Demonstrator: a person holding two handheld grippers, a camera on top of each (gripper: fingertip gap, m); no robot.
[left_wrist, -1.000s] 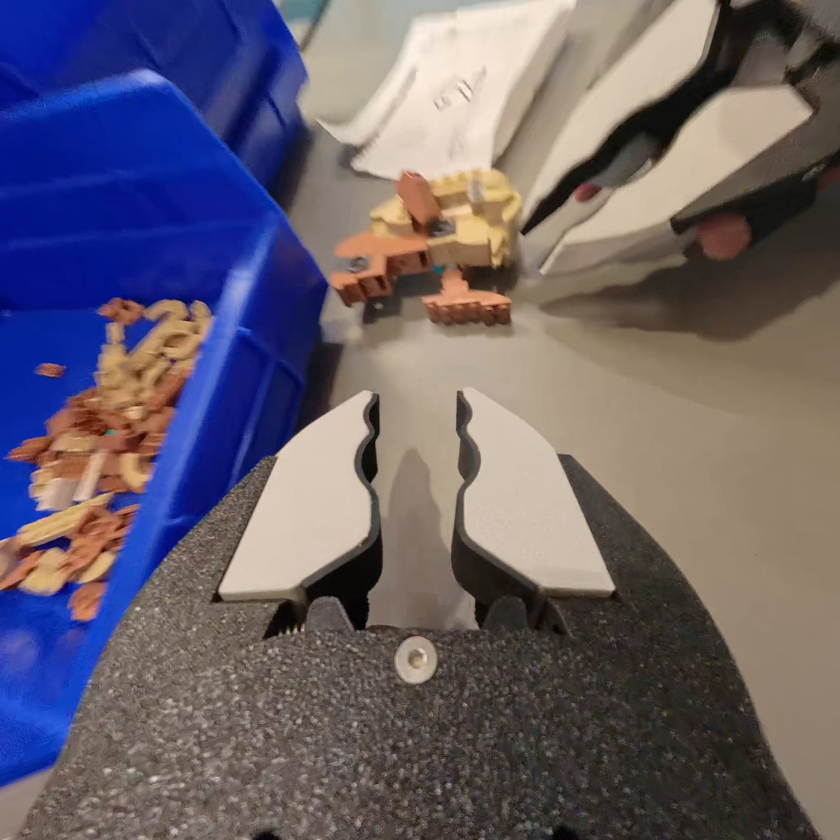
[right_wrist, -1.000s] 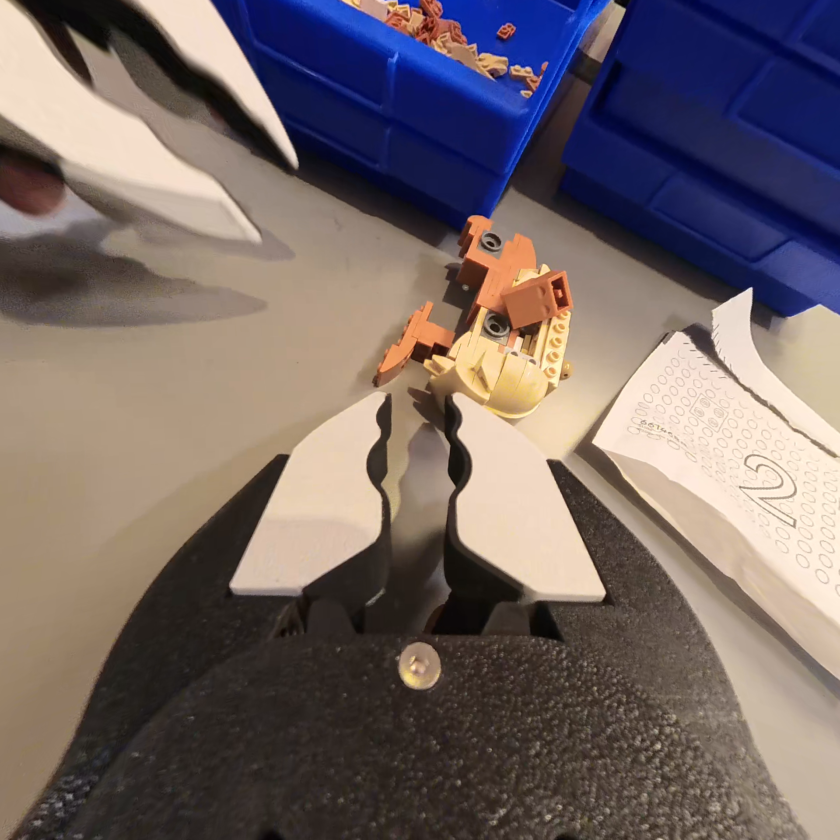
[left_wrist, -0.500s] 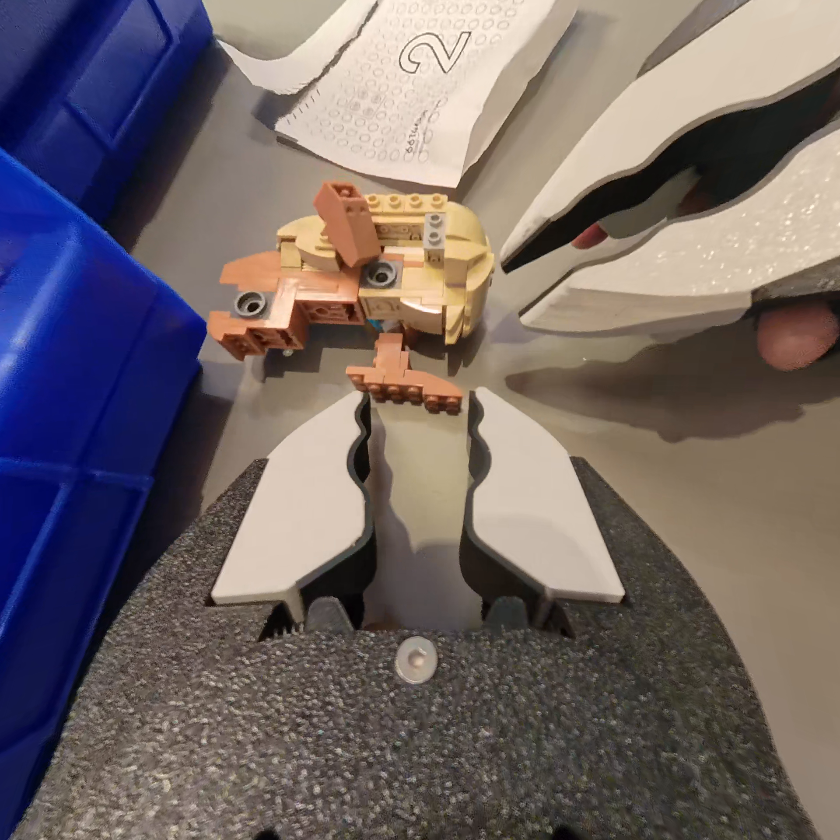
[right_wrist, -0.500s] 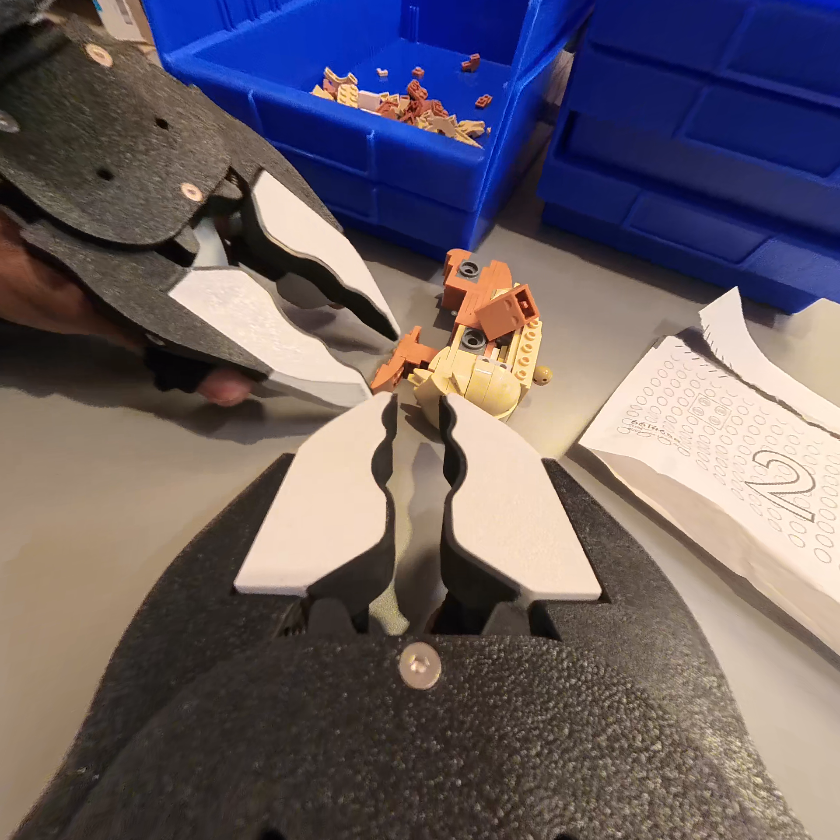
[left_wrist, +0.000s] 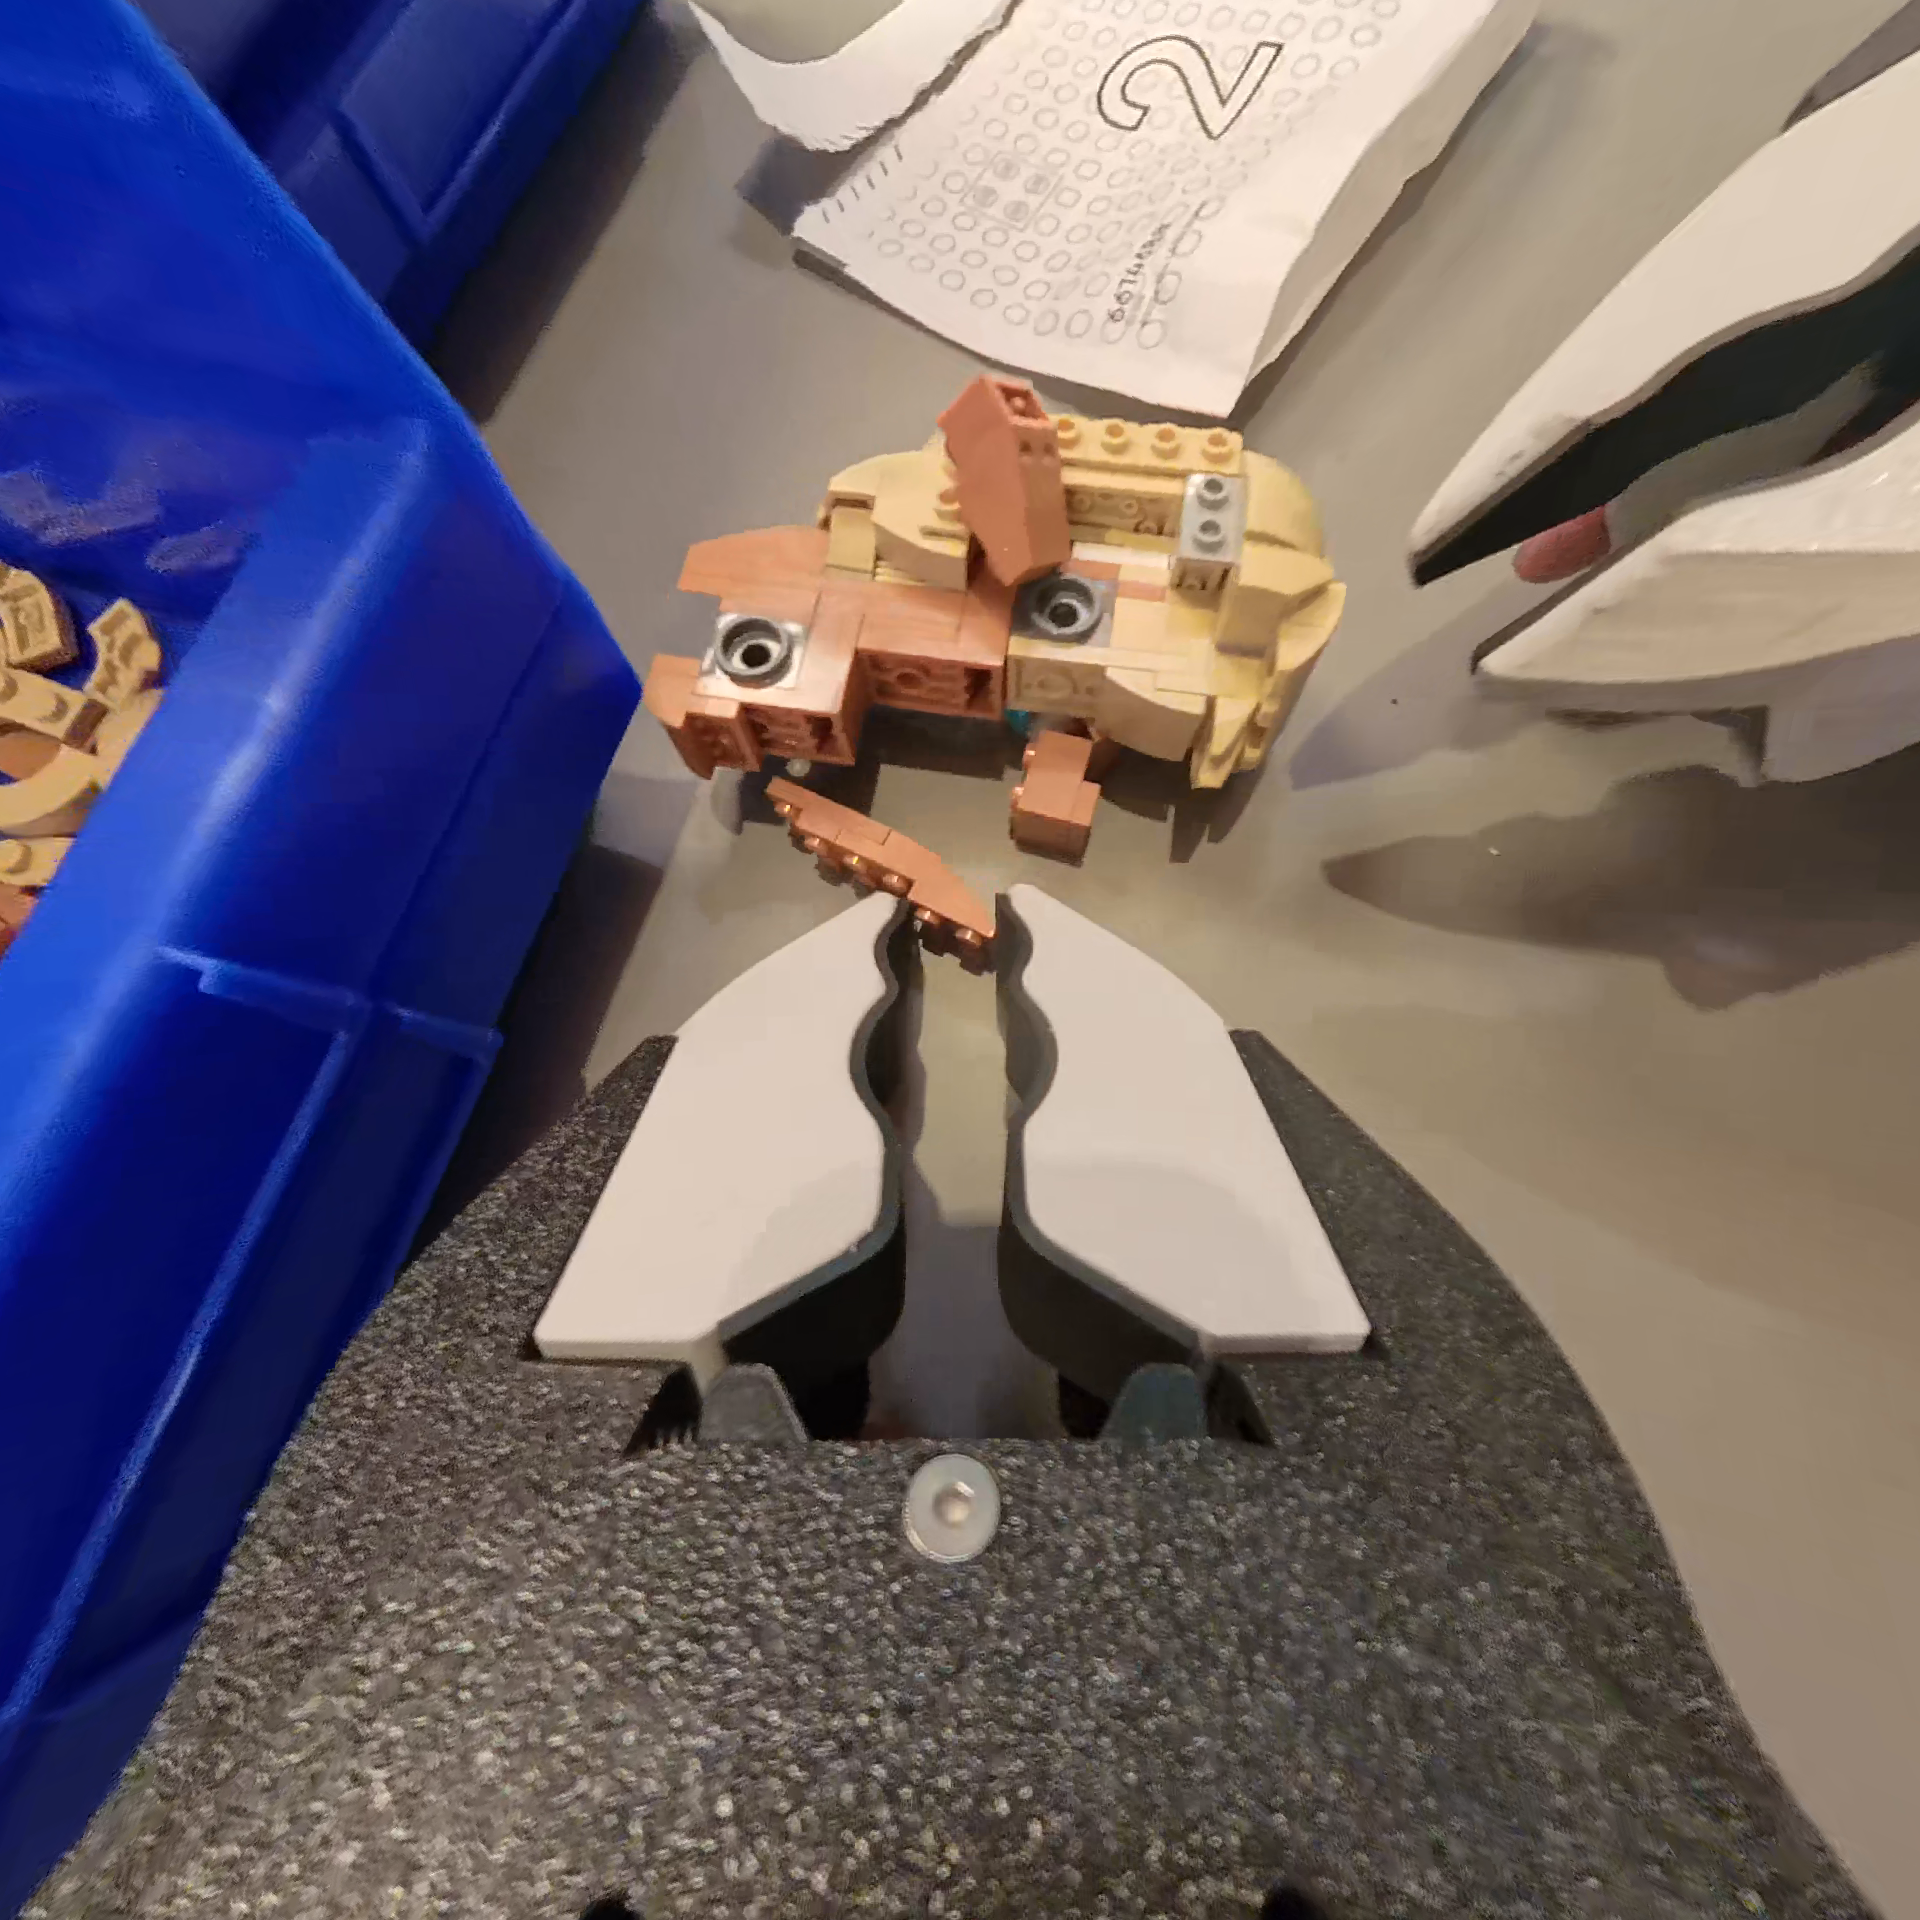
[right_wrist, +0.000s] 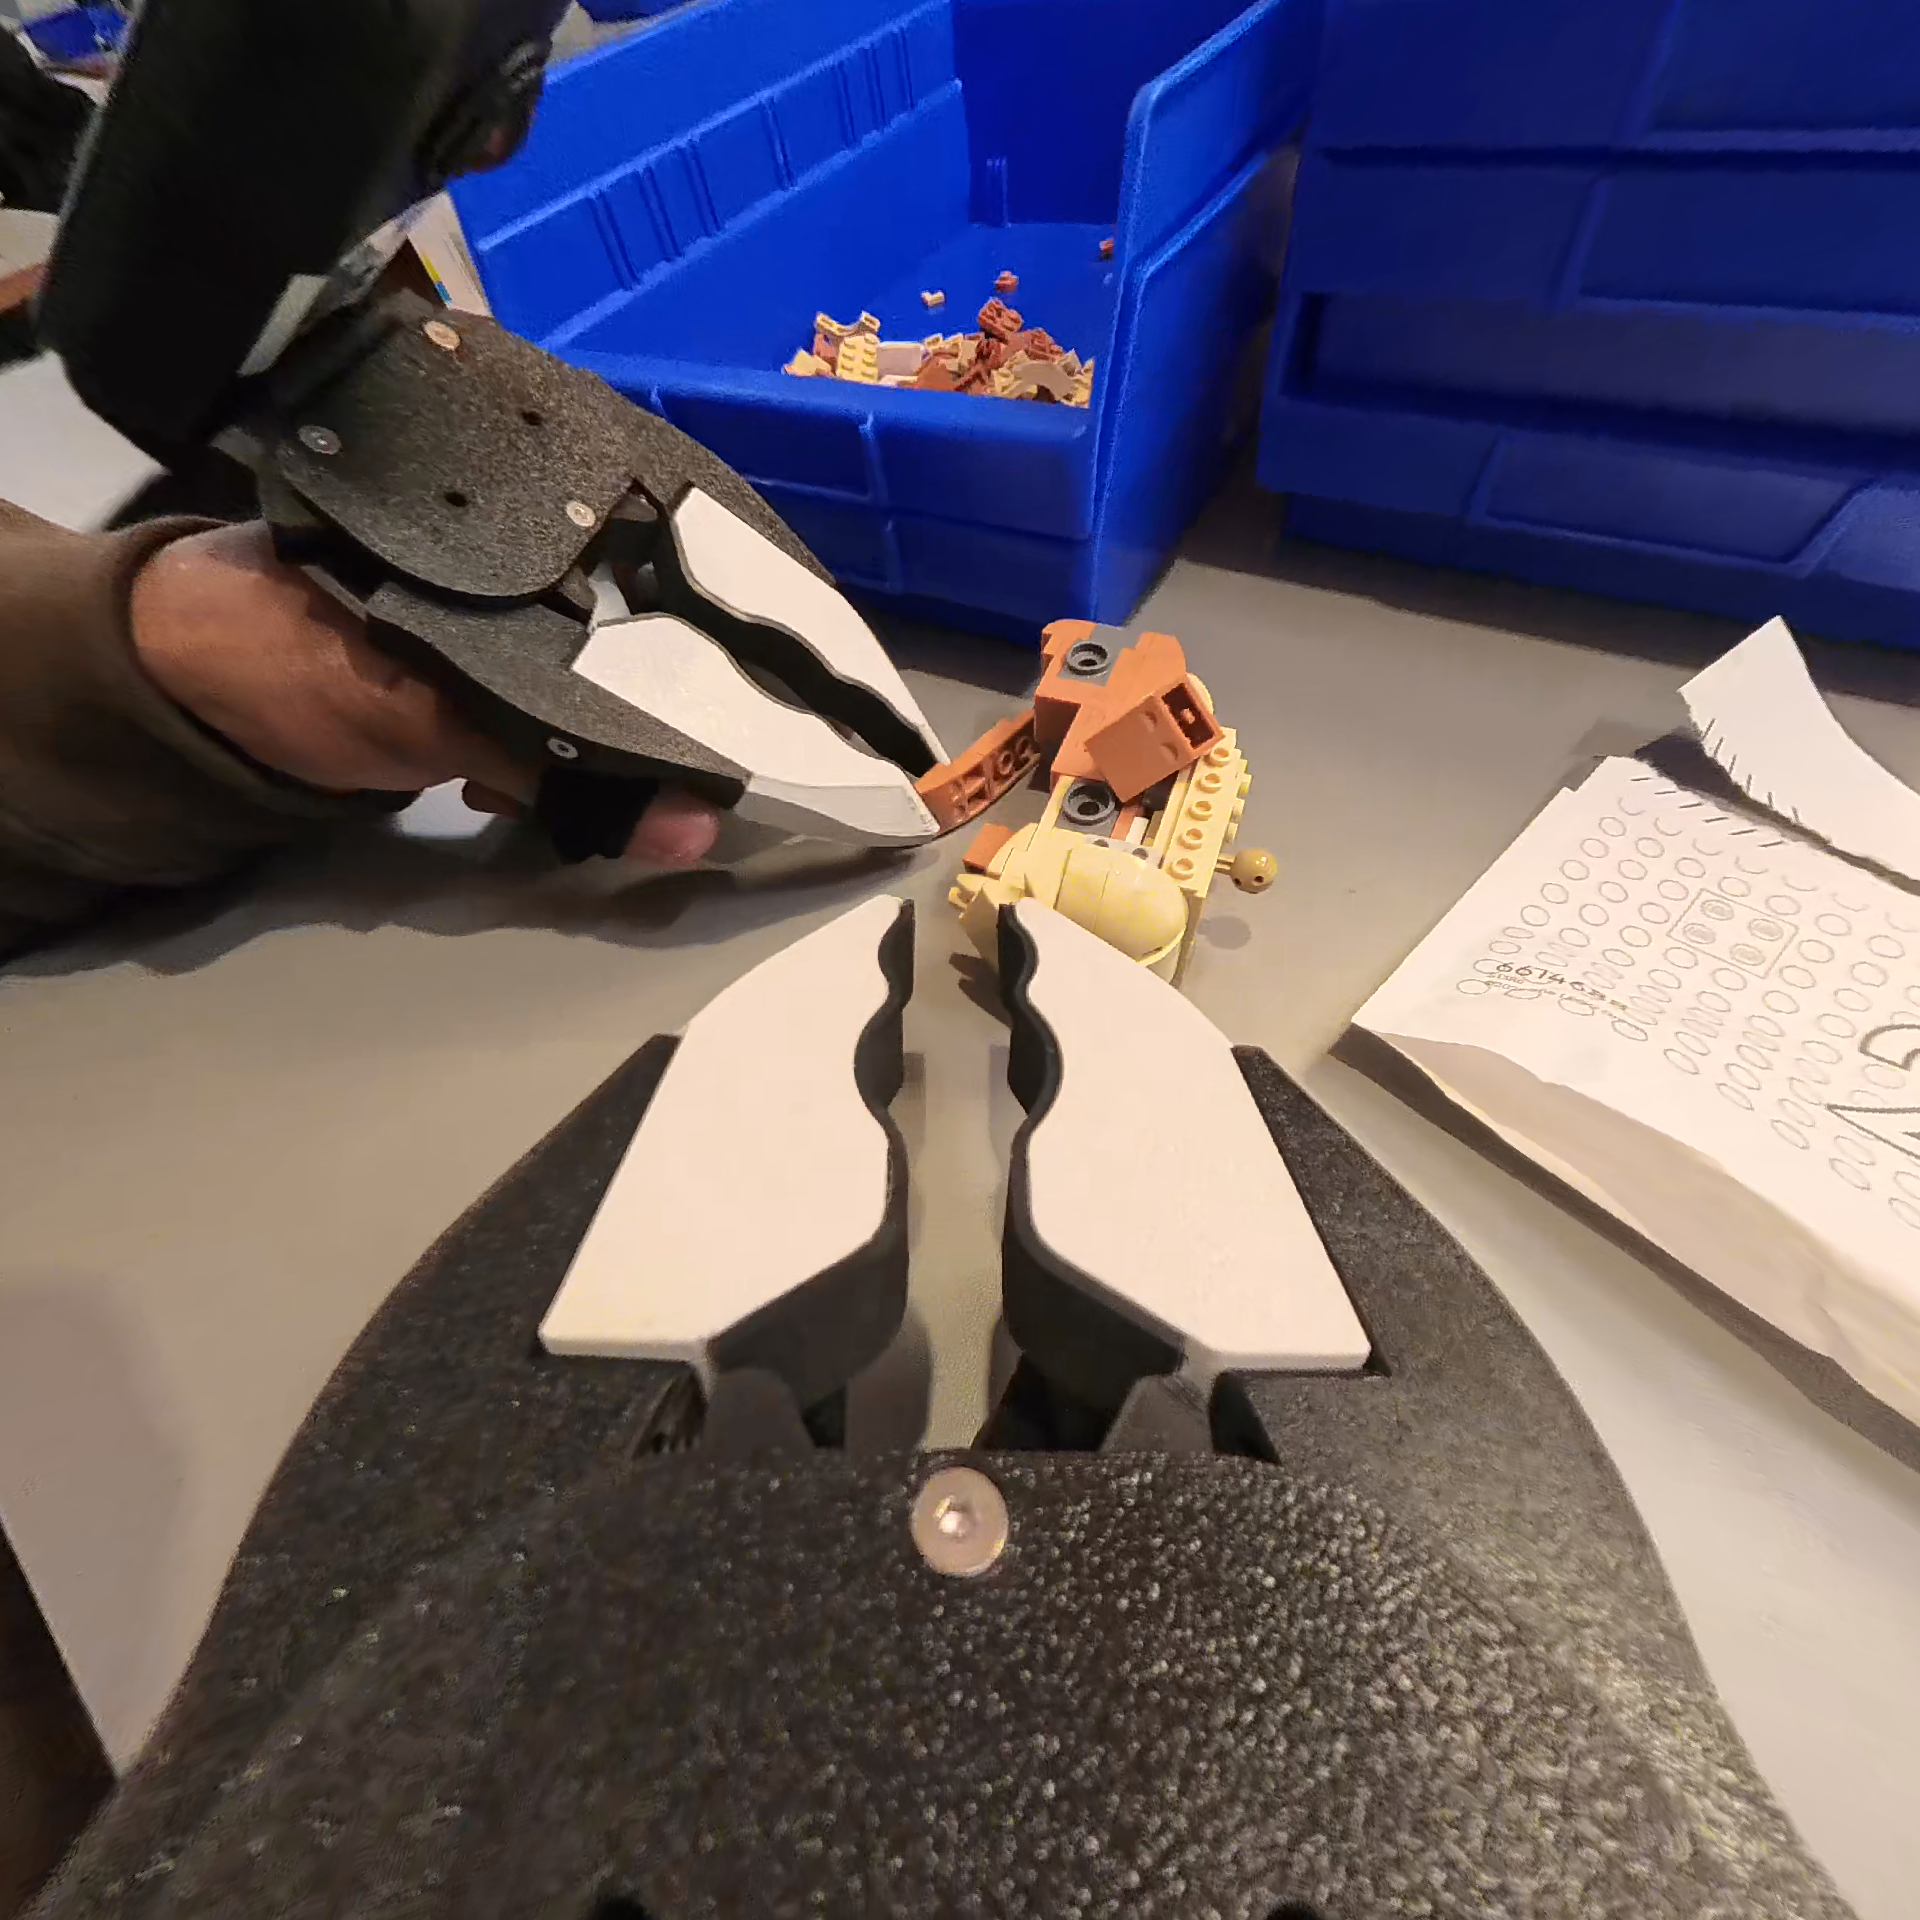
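Brown curved plate (left_wrist: 883, 868) claw-gripped, tilted

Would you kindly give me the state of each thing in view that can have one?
Left gripper: shut on the brown curved plate.
Right gripper: open, empty.
Brick model: partly built, on its side.
Blue bin: open, loose bricks inside.
Paper bag: torn open.

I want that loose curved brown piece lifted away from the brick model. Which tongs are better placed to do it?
Left tongs: their tips already pinch the curved brown piece. The right tongs sit open beside the tan end of the brick model, holding nothing.
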